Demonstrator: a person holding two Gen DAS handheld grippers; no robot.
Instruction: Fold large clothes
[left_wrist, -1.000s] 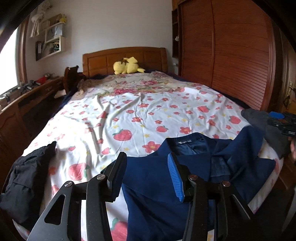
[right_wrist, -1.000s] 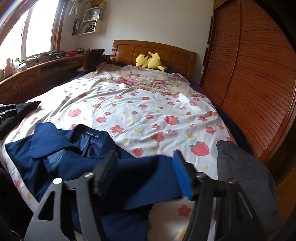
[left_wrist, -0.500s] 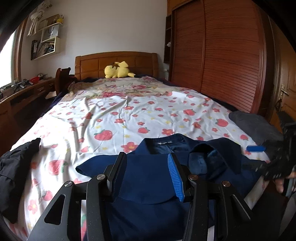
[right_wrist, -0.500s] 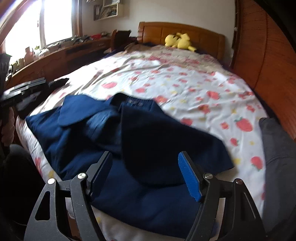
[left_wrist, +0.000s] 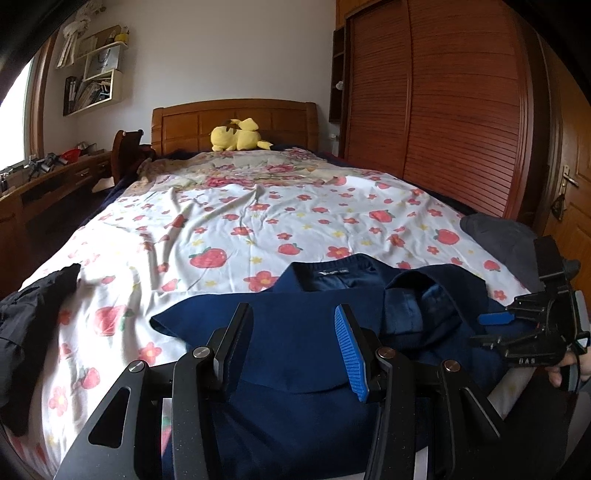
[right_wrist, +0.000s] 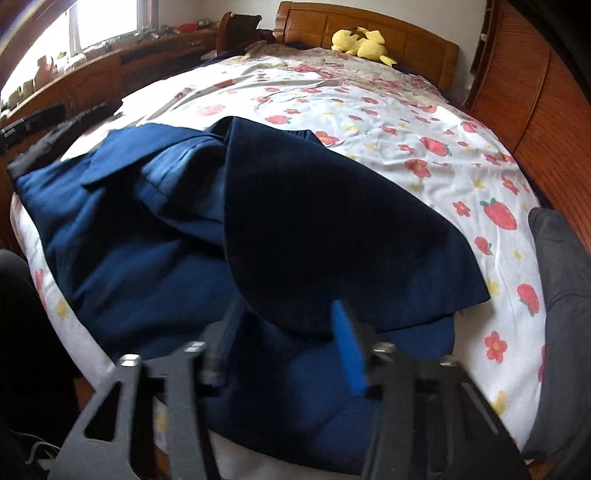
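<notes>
Garment: navy jacket (left_wrist: 303, 343) lying just ahead of both grippers on the strawberry bedsheet (left_wrist: 236, 236)
Left gripper (left_wrist: 293, 345): jaws parted over the cloth; pinching nothing visibly
Right gripper (right_wrist: 286, 341): jaws have just been closing; cloth between them; grip unclear
Progress: side panels lie folded inward; lengthwise folds seemingly left

Soft daylight from a blown-out window (right_wrist: 107, 26) at left, fisheye-bent dark corners, right wrist view motion-blurred
</notes>
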